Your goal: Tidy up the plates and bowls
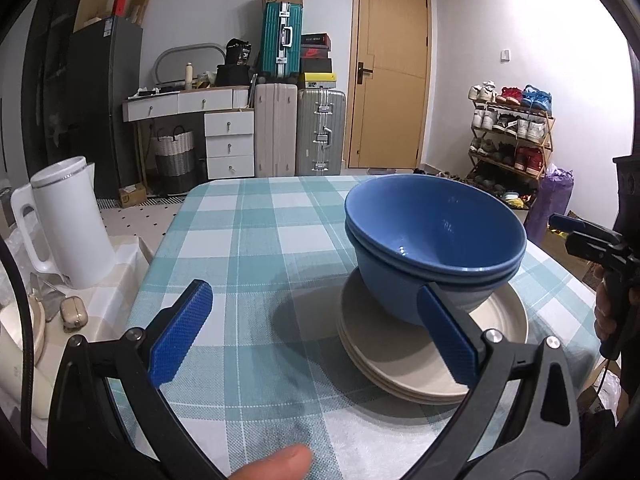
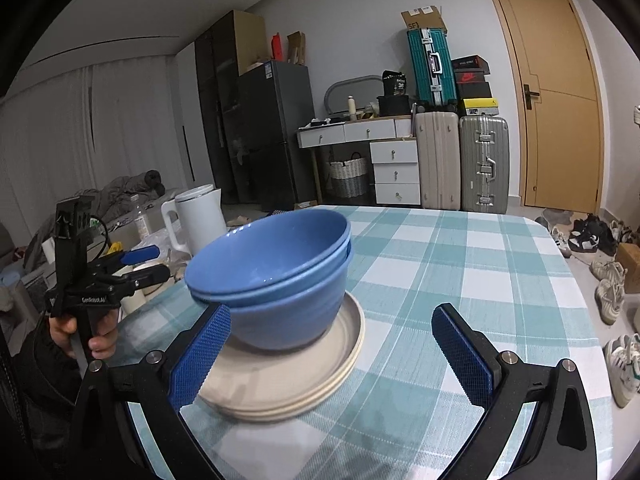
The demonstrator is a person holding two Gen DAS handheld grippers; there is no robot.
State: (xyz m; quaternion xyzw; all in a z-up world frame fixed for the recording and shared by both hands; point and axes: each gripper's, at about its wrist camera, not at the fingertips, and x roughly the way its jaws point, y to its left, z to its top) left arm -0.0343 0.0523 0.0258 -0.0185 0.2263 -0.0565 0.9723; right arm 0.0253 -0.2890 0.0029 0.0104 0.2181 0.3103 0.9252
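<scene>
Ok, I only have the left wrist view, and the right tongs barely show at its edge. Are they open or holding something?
Observer: The right tongs are open and empty. Their left pad shows in front of the plate stack, beside the blue bowls.
Operator: Anything on the floor on that side?
Observer: Yes, white sneakers lie loose on the floor along the right edge of the table.
Operator: And past the kettle?
Observer: A clear bottle stands just beyond the kettle.
</scene>
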